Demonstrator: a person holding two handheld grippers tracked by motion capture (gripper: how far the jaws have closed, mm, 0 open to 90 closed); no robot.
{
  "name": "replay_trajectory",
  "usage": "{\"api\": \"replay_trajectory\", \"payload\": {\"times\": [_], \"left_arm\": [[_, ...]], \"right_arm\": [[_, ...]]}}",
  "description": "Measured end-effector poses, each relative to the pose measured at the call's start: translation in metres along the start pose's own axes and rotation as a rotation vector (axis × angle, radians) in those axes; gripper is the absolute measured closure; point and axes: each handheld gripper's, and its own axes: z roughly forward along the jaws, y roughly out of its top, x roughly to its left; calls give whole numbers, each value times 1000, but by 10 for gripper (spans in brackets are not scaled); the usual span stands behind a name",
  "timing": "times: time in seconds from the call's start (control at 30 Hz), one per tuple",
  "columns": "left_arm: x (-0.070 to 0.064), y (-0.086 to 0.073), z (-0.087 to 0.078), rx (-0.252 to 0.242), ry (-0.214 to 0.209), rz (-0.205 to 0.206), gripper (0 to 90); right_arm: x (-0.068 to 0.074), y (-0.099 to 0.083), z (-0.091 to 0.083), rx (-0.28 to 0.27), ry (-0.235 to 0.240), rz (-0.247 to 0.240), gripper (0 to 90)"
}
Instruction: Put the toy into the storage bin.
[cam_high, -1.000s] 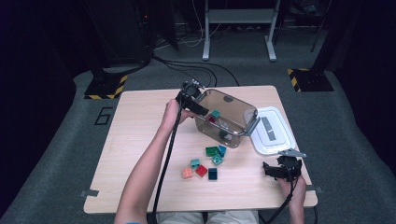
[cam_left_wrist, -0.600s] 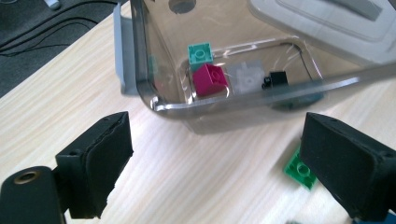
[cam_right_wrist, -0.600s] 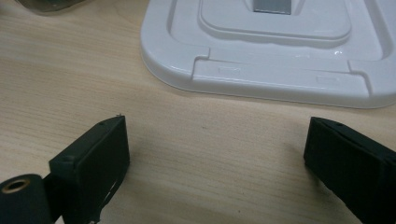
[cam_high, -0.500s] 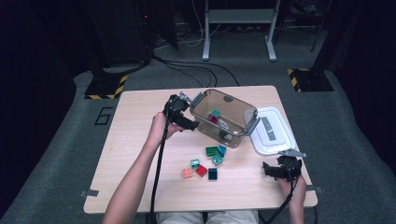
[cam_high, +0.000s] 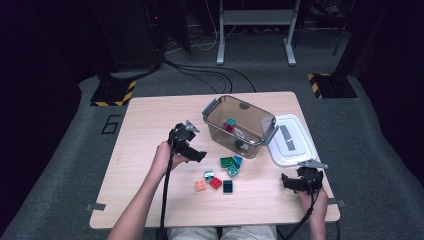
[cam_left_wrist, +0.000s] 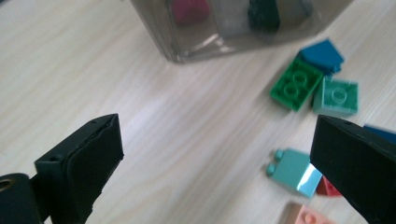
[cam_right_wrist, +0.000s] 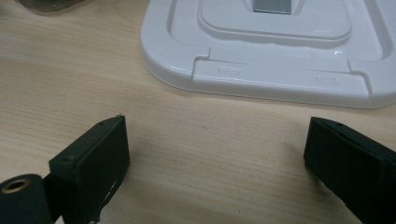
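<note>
The left gripper (cam_high: 200, 156) is held with jaws spread wide at frame centre, beside loose toy bricks (cam_high: 227, 166) below the clear bin (cam_high: 239, 126). The right gripper's (cam_high: 287, 182) jaws are likewise released, lower right.

Both hand-held grippers empty, jaws spread wide

The left hand-held gripper (cam_high: 196, 156) is held out over the middle of the surface on a long, extended forearm, its jaws parted and pointing right and a little toward the person. The right hand-held gripper (cam_high: 286, 182) sits low near the person's edge, wrist drawn in, jaws likewise wide apart, gripping nothing.
</note>
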Motion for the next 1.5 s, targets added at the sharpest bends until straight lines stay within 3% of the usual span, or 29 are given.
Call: {"api": "replay_trajectory", "payload": {"times": [0.27, 0.43, 0.6, 0.9, 1.03, 1.13, 1.17, 1.3, 1.43, 1.5], "left_arm": [[-11, -37, 11, 25, -23, -9, 7], [-20, -51, 14, 19, -40, -14, 5], [-39, -67, 19, 43, -67, 20, 7], [-56, -84, 27, 76, -96, 50, 12], [-59, -88, 29, 86, -82, 60, 85], [-63, -91, 30, 93, -75, 68, 207], [-63, -92, 30, 92, -73, 69, 291], [-63, -94, 27, 83, -91, 62, 417], [-66, -100, 25, 39, -118, 49, 579], [-66, -101, 25, 35, -120, 46, 582]], "right_arm": [[0, 0, 0, 0, -1, -1, 63], [0, 0, 0, 0, -1, -2, 63], [0, 0, 0, 0, -3, -1, 63], [0, 0, 0, -1, -1, -1, 63], [0, 0, 0, 1, -2, -2, 63], [0, 0, 0, 0, -3, -2, 63], [0, 0, 0, 1, -1, -2, 63], [0, 0, 0, 1, -3, -2, 63], [0, 0, 0, 1, -3, -5, 63], [0, 0, 0, 2, -2, -7, 62]]}}
